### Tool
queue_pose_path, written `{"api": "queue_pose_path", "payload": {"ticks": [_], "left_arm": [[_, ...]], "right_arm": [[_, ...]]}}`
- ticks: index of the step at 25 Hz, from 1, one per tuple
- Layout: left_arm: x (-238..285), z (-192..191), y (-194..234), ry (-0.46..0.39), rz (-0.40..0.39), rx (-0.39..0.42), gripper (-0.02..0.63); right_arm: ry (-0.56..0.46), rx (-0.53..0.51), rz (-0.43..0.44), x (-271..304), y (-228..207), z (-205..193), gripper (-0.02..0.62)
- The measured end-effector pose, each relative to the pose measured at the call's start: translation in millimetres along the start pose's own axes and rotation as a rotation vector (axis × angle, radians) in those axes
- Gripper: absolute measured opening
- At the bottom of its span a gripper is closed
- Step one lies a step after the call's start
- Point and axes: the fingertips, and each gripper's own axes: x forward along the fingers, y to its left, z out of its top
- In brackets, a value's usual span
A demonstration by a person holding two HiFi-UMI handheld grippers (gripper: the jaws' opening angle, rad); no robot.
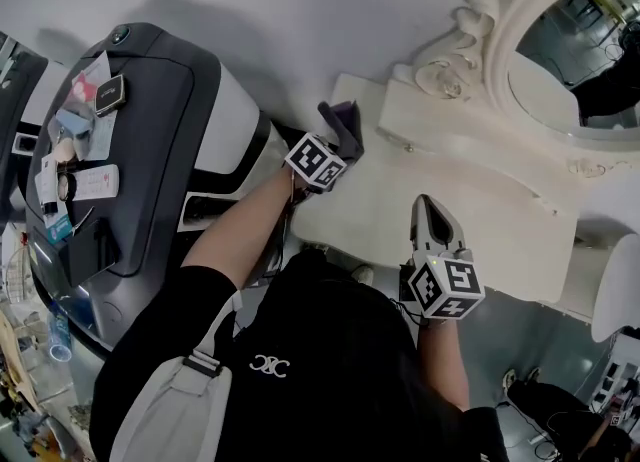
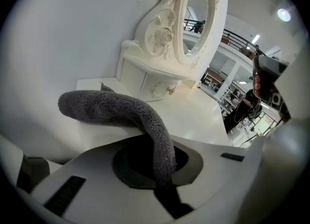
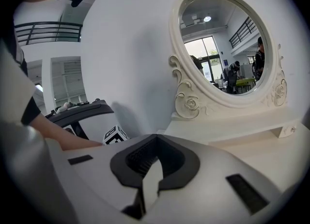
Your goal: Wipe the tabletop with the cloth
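Head view: the left gripper point(image 1: 336, 142) reaches to the far left corner of the glossy white dressing-table top point(image 1: 490, 215), close to the pale wall. Its jaws are clamped on a fold of the grey terry cloth point(image 2: 109, 105). In the left gripper view the cloth rises out of the closed jaws, arches forward and droops above that corner. Whether its loose end touches the surface cannot be told.

The right gripper point(image 1: 428, 212) hovers over the near edge of the tabletop, well apart from the left one and pointing toward the wall. Its jaws are drawn together to a thin slit, and nothing is held between them.

At the back of the table stands an oval mirror in a carved cream frame point(image 1: 572, 48), with a small cream drawer unit point(image 2: 144, 78) at its foot. To the left of the table sits a large dark grey and white machine point(image 1: 150, 140) with small cards and objects lying on it.
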Motion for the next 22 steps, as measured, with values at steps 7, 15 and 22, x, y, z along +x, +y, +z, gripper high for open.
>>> {"api": "queue_pose_path", "payload": {"ticks": [7, 15, 22], "left_arm": [[-13, -27, -21, -0.034, 0.041, -0.091, 0.018], [-27, -59, -48, -0.055, 0.078, -0.173, 0.018], [-41, -91, -74, -0.067, 0.091, -0.230, 0.018]], "right_arm": [[0.006, -0.001, 0.076, -3, 1, -5, 0.011], [0.016, -0.018, 0.163, -12, 9, -13, 0.011], [0.017, -0.023, 0.212, -30, 8, -23, 0.011]]}}
